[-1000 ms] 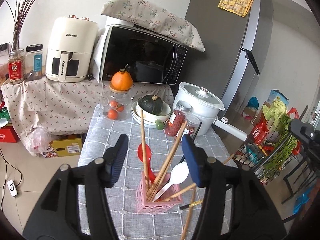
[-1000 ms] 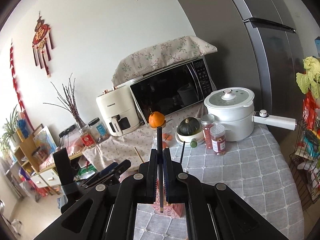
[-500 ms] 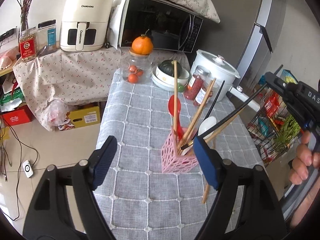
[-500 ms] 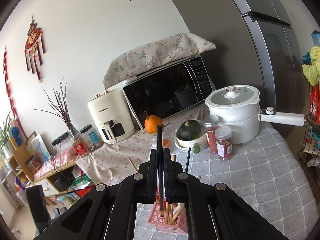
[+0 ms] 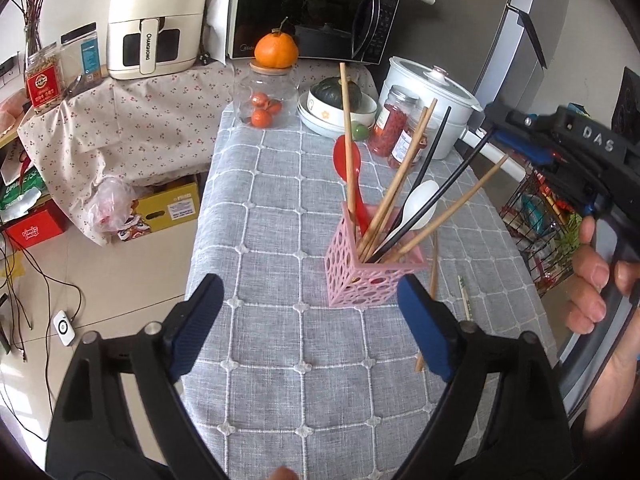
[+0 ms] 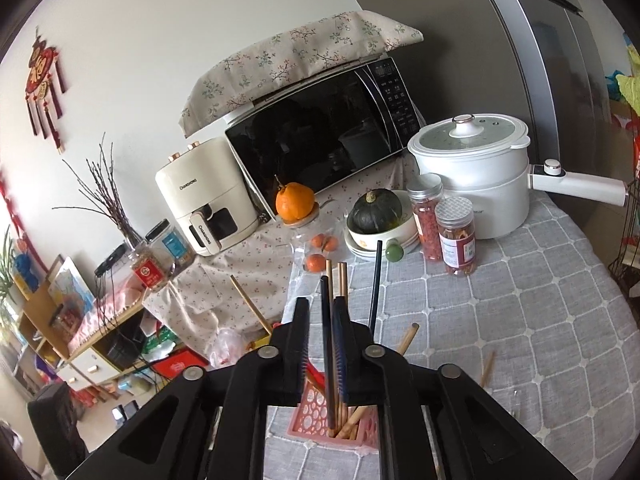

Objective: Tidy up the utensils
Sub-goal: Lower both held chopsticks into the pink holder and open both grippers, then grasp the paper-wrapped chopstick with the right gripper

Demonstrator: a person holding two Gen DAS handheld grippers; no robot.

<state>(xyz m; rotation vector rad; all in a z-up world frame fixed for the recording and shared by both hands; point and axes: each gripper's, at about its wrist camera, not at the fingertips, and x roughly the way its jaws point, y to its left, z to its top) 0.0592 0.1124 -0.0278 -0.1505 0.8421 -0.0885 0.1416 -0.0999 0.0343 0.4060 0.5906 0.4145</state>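
My right gripper point(image 6: 323, 344) has just been opening its jaws a crack around the black chopstick point(image 6: 327, 360), which it pinched tight a second ago; the stick now stands between the pads with its tip down in the pink holder point(image 5: 362, 276), and a gap shows on its left side. My left gripper point(image 5: 310, 326), jaws just spread wide and empty, has dropped nearer the holder's front. One wooden chopstick point(image 5: 431, 280) lies on the tablecloth point(image 5: 288, 208) right of the holder.

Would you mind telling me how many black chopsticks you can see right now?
2. One black chopstick stands in the pink holder; the other black chopstick leans from the holder up into the right tongs.
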